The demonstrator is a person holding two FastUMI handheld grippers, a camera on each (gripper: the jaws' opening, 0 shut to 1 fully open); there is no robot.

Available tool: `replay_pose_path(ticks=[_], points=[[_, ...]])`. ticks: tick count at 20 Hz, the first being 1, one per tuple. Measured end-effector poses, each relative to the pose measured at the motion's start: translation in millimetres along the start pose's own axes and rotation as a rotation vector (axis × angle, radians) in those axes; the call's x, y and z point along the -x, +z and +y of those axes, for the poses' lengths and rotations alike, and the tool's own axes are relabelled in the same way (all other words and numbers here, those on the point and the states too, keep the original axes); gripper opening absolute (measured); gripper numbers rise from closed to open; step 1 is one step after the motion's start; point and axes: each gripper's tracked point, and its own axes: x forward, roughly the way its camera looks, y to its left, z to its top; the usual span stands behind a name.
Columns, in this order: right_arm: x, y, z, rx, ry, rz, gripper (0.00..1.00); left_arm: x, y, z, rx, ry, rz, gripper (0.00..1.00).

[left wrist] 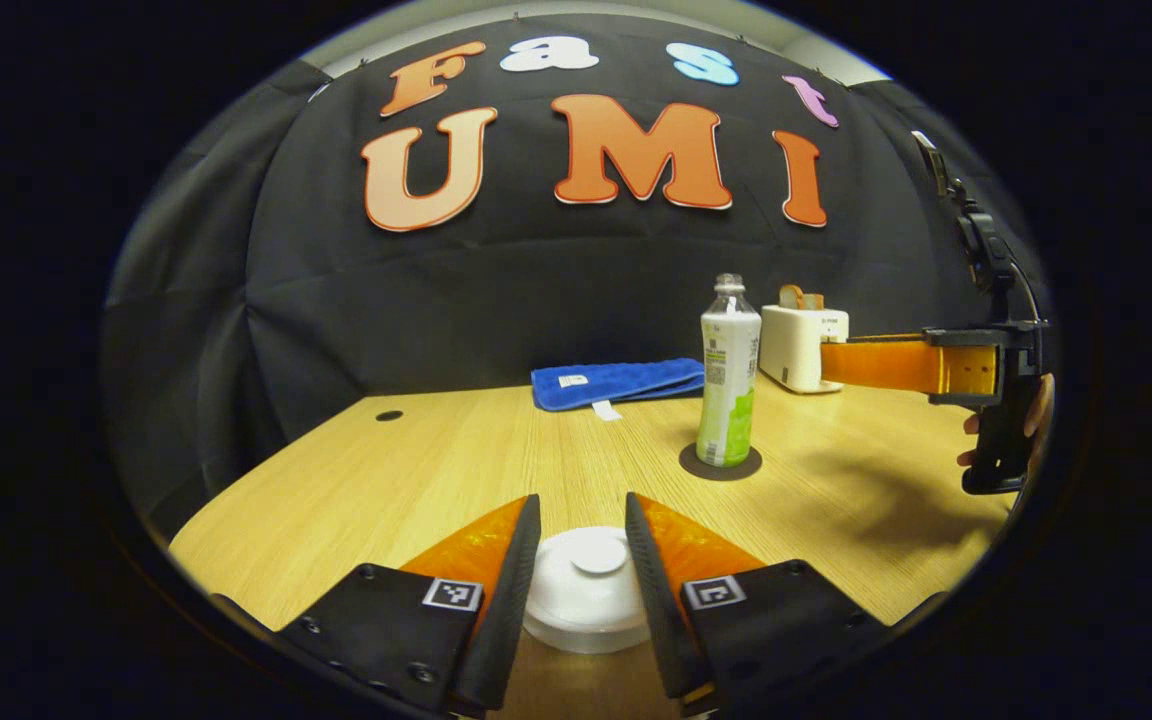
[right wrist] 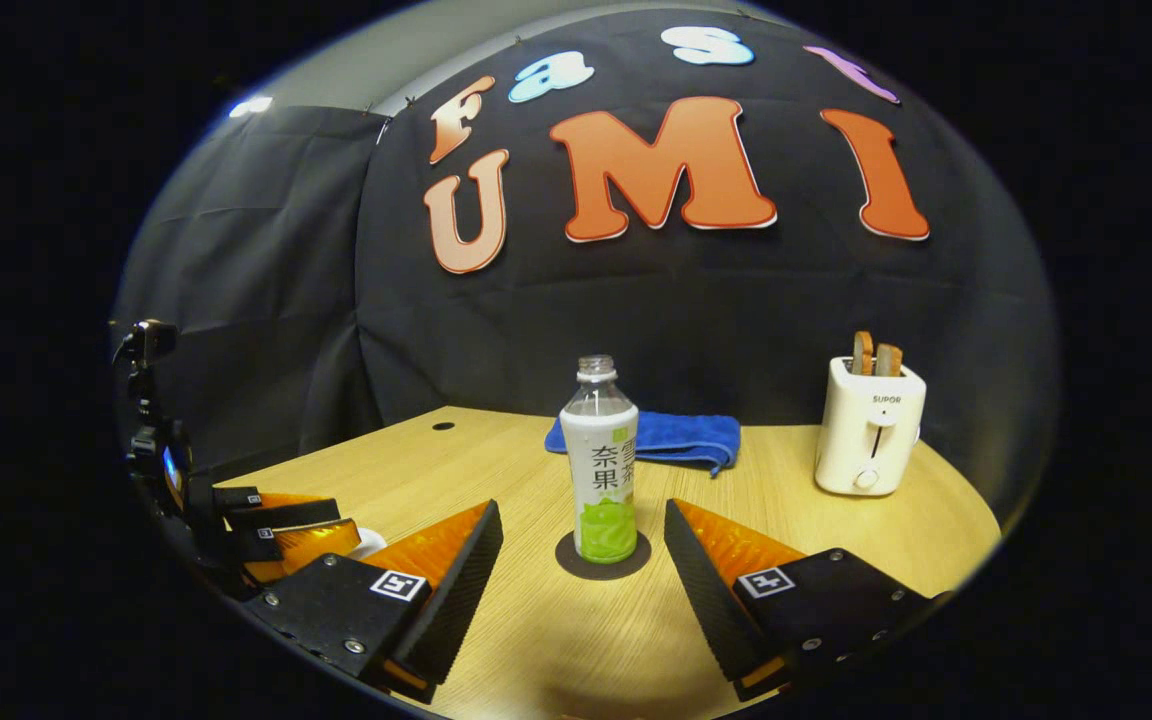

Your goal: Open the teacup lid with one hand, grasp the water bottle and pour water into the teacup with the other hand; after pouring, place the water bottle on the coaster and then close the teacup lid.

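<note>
Left gripper view: left gripper (left wrist: 582,560) is sitting at bottom centre, jaws spread either side of the teacup lid (left wrist: 586,590), close to its rim; contact is unclear. Risk: off-centre squeeze could be tipping the lid or dragging the cup. Water bottle (left wrist: 729,372) is standing on the coaster (left wrist: 720,463), centre-right.

Right gripper view: right gripper (right wrist: 584,560), jaws wide apart, is framing the bottle at centre w/o touching. Bottle looks uncapped, so a knock could be spilling it.

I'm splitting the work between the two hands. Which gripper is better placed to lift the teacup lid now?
Left. The left gripper is open with its fingers on either side of the white teacup lid. The right gripper is open and faces the water bottle on its coaster, so it suits the bottle grasp.
</note>
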Motion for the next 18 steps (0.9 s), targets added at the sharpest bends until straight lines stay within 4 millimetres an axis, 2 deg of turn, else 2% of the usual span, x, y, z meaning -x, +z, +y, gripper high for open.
replay_pose_path(ticks=[2,3,4,7,9,11,14,18], points=[[9,14,-3,0.009,-0.017,-0.037,0.97,3,22,9,0.012,0.031,-0.048,0.71],[15,22,-5,0.019,-0.032,-0.059,0.97,5,35,13,0.022,0.044,-0.073,0.72],[20,30,-9,0.025,-0.046,-0.077,0.98,7,48,16,0.037,0.052,-0.096,0.80],[38,58,-12,0.028,-0.071,-0.132,0.97,16,89,19,0.076,0.055,-0.153,0.94],[50,77,-15,0.039,-0.090,-0.176,0.97,22,115,26,0.087,0.072,-0.194,0.96],[59,89,-23,0.062,-0.131,-0.196,0.97,27,130,34,0.092,0.104,-0.206,0.95],[70,100,-30,0.092,-0.184,-0.209,0.97,32,155,31,0.119,0.095,-0.240,0.95],[82,117,-23,0.113,-0.193,-0.253,0.97,40,181,20,0.098,0.084,-0.286,0.97]])
